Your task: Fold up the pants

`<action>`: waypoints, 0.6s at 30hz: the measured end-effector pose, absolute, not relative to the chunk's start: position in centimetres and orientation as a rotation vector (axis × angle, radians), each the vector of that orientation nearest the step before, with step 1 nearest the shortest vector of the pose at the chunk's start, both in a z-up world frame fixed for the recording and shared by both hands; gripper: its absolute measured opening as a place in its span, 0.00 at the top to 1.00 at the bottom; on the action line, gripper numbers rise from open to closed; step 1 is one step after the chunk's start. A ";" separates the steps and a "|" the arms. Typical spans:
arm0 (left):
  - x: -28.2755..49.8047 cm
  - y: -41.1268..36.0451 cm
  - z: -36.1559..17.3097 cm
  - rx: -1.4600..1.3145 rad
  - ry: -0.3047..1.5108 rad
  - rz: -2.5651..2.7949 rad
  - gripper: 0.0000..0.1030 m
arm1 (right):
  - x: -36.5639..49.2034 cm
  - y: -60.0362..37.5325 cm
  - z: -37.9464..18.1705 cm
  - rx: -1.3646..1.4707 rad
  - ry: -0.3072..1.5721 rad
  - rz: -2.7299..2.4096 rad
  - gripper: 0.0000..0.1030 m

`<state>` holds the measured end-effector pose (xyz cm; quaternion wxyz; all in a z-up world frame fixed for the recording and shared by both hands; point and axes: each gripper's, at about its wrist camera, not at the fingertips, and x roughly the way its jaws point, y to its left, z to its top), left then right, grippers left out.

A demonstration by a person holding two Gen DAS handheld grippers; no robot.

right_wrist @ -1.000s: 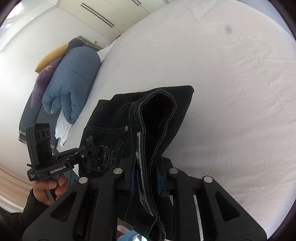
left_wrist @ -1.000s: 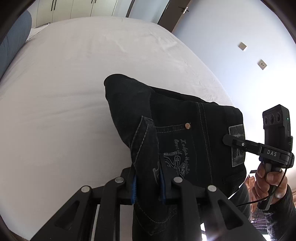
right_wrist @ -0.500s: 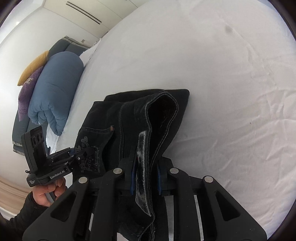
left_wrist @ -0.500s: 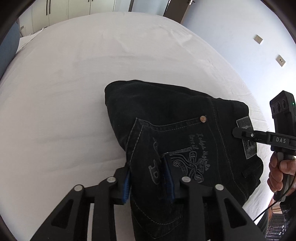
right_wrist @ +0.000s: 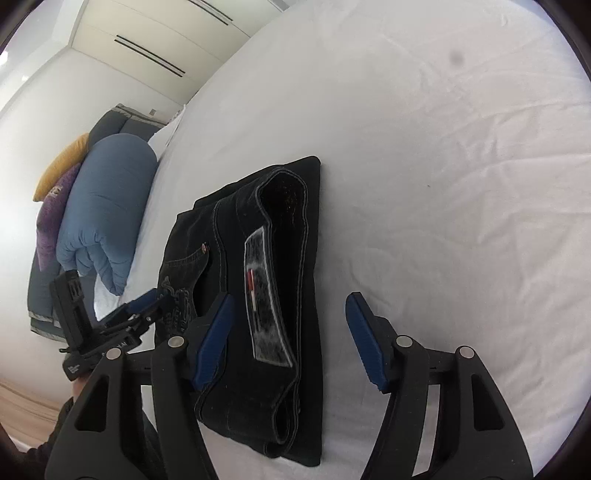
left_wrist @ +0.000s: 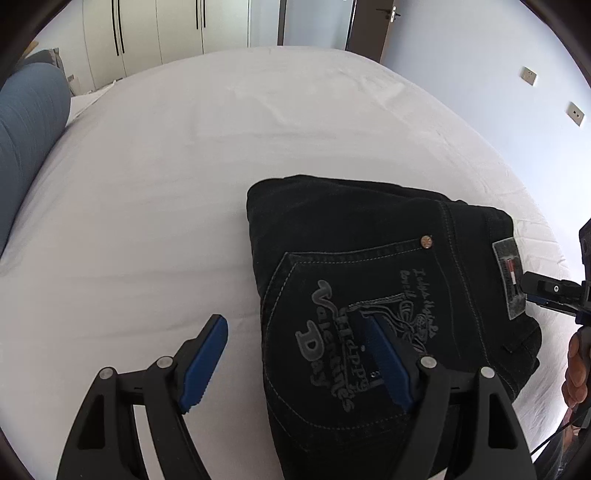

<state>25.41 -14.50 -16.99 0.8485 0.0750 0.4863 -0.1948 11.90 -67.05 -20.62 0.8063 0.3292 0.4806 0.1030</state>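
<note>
Black denim pants lie folded into a compact stack on the white bed sheet, back pocket with grey lettering on top. My left gripper is open over the stack's left edge, holding nothing. In the right wrist view the pants show their waistband and grey label. My right gripper is open over the waistband end, empty. Each gripper shows in the other's view: the right one at the label, the left one at the pocket side.
A rolled blue duvet with purple and yellow pillows lies at the head of the bed. White wardrobes and a door stand beyond the bed. A wall with switches runs along the right.
Both grippers were shut on the lifted pants; they lowered the fold onto the bed, opened and let go. The pants now lie flat.
</note>
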 end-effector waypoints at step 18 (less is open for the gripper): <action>6.9 -9.8 1.4 0.236 0.308 -0.145 0.00 | -10.0 -57.3 1.8 0.113 0.359 -0.129 0.04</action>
